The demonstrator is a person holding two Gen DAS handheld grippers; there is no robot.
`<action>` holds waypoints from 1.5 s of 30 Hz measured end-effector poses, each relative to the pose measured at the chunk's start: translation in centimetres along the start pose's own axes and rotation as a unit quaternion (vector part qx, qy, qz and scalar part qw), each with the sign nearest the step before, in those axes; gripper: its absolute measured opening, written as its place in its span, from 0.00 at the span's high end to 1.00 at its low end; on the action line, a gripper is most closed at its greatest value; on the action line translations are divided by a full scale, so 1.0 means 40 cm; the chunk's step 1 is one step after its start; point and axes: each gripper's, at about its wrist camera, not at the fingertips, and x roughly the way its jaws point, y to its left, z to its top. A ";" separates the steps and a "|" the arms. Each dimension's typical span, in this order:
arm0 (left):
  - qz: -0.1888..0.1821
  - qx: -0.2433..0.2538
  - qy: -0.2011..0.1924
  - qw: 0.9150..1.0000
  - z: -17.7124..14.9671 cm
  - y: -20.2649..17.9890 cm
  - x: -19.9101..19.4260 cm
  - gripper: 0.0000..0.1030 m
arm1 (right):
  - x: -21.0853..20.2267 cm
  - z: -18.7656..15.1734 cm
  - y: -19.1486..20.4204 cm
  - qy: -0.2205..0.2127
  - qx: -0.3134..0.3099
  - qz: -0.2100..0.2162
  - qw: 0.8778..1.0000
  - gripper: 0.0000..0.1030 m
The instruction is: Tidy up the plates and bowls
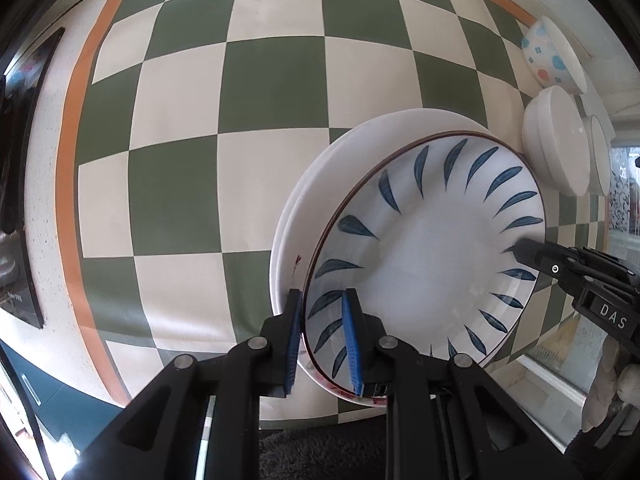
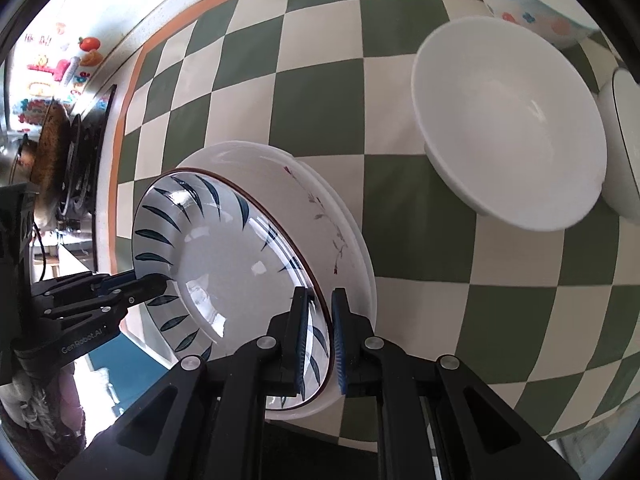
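Observation:
A blue-leaf plate (image 1: 432, 248) rests on top of a white floral plate (image 1: 316, 196), which lies on the checked tablecloth. My left gripper (image 1: 322, 344) is shut on the near rim of the blue-leaf plate, one pad inside and one outside. My right gripper (image 2: 320, 344) is shut on the opposite rim of the same plate (image 2: 224, 264); it shows in the left wrist view (image 1: 528, 252) at the plate's right edge. The floral plate (image 2: 320, 216) shows beneath it.
A white bowl (image 2: 508, 120) sits beside the plates, another white bowl (image 2: 624, 140) behind it and a dotted bowl (image 2: 532, 4) further back. The same bowls show in the left wrist view (image 1: 556, 140). The checked cloth (image 1: 224, 120) covers the table. A stove (image 2: 80, 140) stands at the table's far end.

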 end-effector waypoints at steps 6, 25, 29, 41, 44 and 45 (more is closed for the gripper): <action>-0.005 -0.017 -0.001 1.000 -0.018 0.011 0.008 0.81 | 0.000 -0.002 0.006 0.006 -0.019 -0.013 1.000 0.87; 0.030 -0.029 -0.111 0.993 -0.189 -0.006 -0.125 0.81 | -0.091 -0.092 0.076 -0.068 -0.033 -0.063 0.995 0.86; 0.047 -0.009 -0.151 0.987 -0.265 -0.023 -0.204 0.77 | -0.141 -0.167 0.133 -0.097 -0.032 -0.071 0.992 0.86; 0.071 0.011 -0.250 0.966 -0.421 -0.028 -0.367 0.13 | -0.306 -0.404 0.228 -0.189 -0.024 -0.113 0.975 0.18; 0.071 0.013 -0.266 0.961 -0.460 -0.035 -0.388 0.08 | -0.348 -0.455 0.243 -0.214 -0.021 -0.118 0.969 0.15; 0.067 0.014 -0.269 0.961 -0.472 -0.036 -0.395 0.07 | -0.364 -0.475 0.251 -0.224 -0.022 -0.120 0.967 0.14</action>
